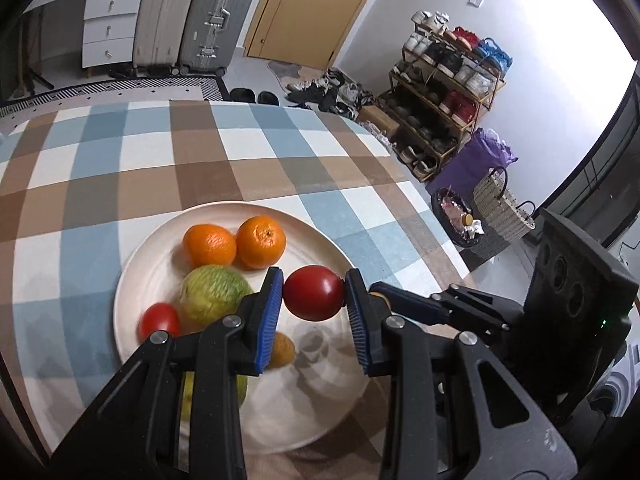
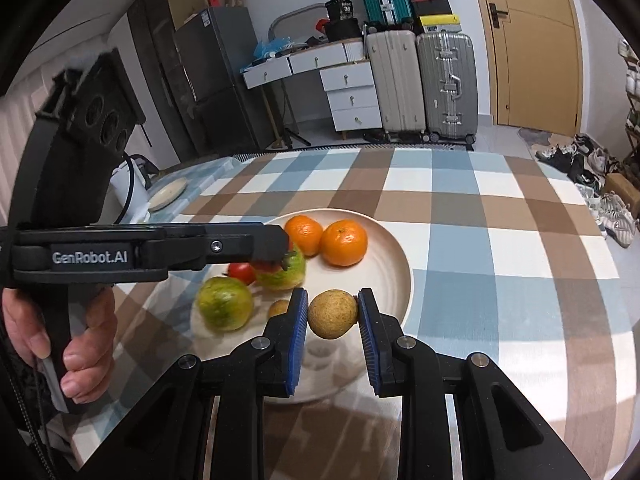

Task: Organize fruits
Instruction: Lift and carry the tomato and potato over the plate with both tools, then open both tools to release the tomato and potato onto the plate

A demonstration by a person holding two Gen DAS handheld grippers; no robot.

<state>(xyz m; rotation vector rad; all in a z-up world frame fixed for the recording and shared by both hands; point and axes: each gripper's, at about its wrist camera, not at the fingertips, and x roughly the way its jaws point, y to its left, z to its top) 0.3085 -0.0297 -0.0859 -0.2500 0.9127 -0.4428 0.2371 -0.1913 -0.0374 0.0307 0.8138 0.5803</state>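
Observation:
A cream plate (image 1: 320, 236) (image 2: 394, 264) lies on the checked tablecloth. On it are two oranges (image 1: 236, 242) (image 2: 344, 242), a green fruit (image 1: 216, 292) (image 2: 225, 302), a small red tomato (image 1: 159, 320) (image 2: 242, 273) and a small brown fruit (image 1: 282, 350) (image 2: 279, 308). My left gripper (image 1: 314, 294) is shut on a red tomato (image 1: 314, 294) above the plate. My right gripper (image 2: 333, 314) is shut on a brown round fruit (image 2: 333, 314) over the plate's near part. In the right wrist view the left gripper (image 2: 280, 260) reaches in from the left, partly hiding a second green fruit (image 2: 284, 274).
The table (image 1: 200, 168) ends at the right, where a shoe rack (image 1: 444, 92), a purple bag and baskets stand on the floor. A white kettle (image 2: 132, 188) and a small dish (image 2: 168, 194) sit at the table's far left. Suitcases (image 2: 424, 84) and drawers stand behind.

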